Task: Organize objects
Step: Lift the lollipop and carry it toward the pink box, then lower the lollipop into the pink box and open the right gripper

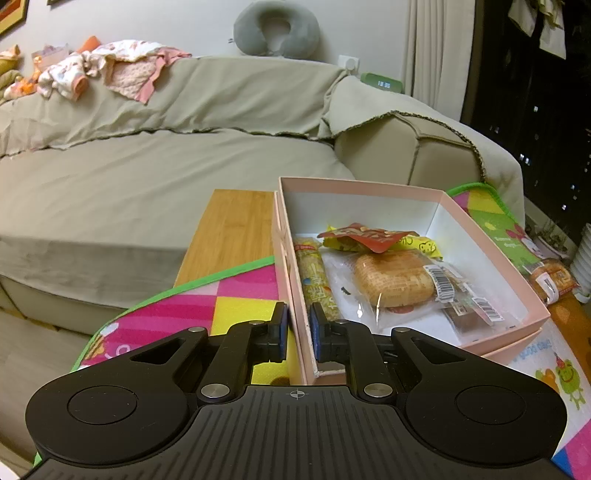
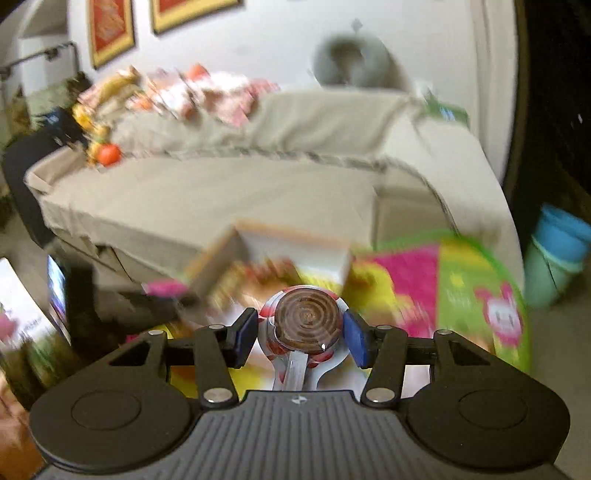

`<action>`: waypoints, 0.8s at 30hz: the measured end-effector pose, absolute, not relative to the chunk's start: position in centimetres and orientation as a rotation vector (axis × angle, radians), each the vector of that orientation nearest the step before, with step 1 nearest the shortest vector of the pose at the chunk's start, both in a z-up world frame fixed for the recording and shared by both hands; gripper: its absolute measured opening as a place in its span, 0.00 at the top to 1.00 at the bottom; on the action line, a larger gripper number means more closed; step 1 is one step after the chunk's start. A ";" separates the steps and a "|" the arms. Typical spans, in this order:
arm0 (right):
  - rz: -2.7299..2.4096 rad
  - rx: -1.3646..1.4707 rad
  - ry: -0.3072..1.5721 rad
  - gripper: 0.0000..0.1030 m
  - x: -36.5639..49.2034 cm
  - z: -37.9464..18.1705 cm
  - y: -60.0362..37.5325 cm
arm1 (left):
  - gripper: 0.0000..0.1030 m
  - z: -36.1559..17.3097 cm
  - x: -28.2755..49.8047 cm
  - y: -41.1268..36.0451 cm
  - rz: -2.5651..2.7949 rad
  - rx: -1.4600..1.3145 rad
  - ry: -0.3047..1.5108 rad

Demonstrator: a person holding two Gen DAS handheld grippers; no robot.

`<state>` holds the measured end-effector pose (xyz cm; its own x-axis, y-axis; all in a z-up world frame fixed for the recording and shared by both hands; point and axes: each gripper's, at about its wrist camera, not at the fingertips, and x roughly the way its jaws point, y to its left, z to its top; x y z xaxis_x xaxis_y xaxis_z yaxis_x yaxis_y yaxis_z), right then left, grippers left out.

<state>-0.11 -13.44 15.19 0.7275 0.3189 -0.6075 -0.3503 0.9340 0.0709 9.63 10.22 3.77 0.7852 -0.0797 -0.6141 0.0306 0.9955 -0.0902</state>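
Note:
A pink box (image 1: 491,254) with a white inside stands on a colourful play mat (image 1: 236,299). In it lie a wrapped bun (image 1: 393,282), a long snack pack (image 1: 314,280), a red packet (image 1: 365,234) and a yellow one. My left gripper (image 1: 298,330) is shut on the box's near left wall. My right gripper (image 2: 301,334) is shut on a wrapped brown swirl lollipop (image 2: 308,323), held above the mat in front of the blurred box (image 2: 295,254).
A beige sofa (image 1: 147,166) fills the background with clothes and a grey neck pillow (image 1: 277,27). A wooden board (image 1: 232,232) lies left of the box. Another wrapped bun (image 1: 550,280) lies right of it. Blue and green buckets (image 2: 554,254) stand at the right.

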 end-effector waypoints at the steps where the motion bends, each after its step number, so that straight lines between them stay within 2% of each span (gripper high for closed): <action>1: 0.381 -0.062 0.625 0.51 0.2 16.1 -12.6 | 0.86 3.8 9.6 10.2 -0.059 -0.077 0.665; 5: 0.437 -0.195 0.505 0.51 1.6 17.9 -8.9 | 0.86 3.7 9.6 10.2 -0.061 -0.077 0.665; 9: 0.479 -0.361 0.464 0.51 3.3 16.9 -5.4 | 0.85 3.8 9.6 10.1 -0.062 -0.079 0.664; 10: 0.485 -0.372 0.467 0.58 3.7 16.6 -4.9 | 0.85 3.8 9.6 10.1 -0.063 -0.079 0.663; 12: 0.503 -0.384 0.491 0.59 4.4 15.8 -4.1 | 0.85 3.8 9.6 10.1 -0.065 -0.080 0.662; 15: 0.509 -0.373 0.518 0.51 5.1 15.0 -3.7 | 0.85 3.8 9.5 10.2 -0.069 -0.082 0.661; 24: 0.444 -0.302 0.590 0.38 6.1 13.3 -7.0 | 0.85 3.8 9.5 10.2 -0.071 -0.083 0.661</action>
